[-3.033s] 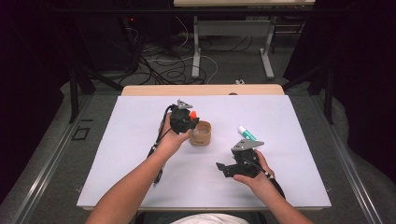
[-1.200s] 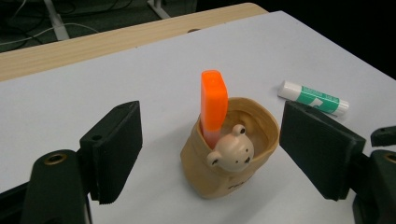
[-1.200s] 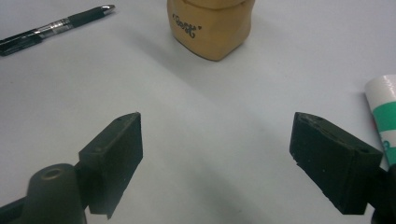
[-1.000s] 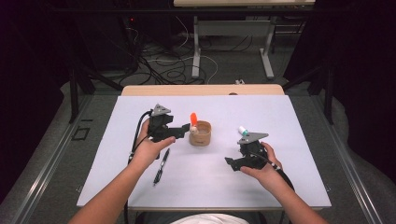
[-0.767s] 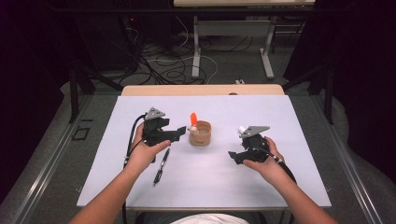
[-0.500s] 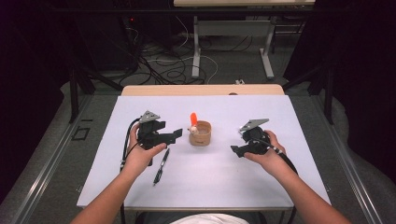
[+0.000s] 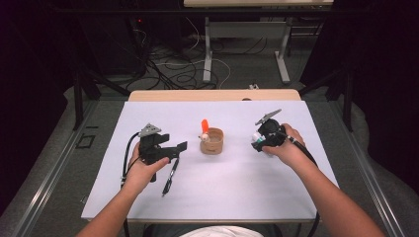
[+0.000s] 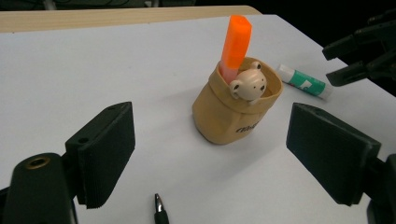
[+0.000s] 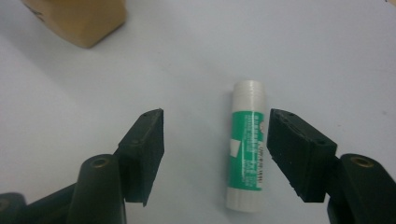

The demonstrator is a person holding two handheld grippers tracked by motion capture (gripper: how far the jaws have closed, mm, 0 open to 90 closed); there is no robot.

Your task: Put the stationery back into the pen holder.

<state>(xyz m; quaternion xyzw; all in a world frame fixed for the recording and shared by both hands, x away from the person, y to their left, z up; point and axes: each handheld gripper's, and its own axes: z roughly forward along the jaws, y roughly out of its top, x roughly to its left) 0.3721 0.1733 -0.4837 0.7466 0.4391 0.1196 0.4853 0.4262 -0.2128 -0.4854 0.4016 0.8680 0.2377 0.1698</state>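
Our right claw (image 9: 215,158), narrowing but not yet gripping, straddles the glue stick (image 9: 247,154) lying on the surface (image 7: 237,197); our left claw (image 8: 210,154) gapes wide, empty.

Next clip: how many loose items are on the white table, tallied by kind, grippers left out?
Tan fabric cup with a bear face: 1
Orange highlighter standing in that cup: 1
Green-and-white glue stick lying on the table: 1
Black pen lying on the table: 1
Total: 4
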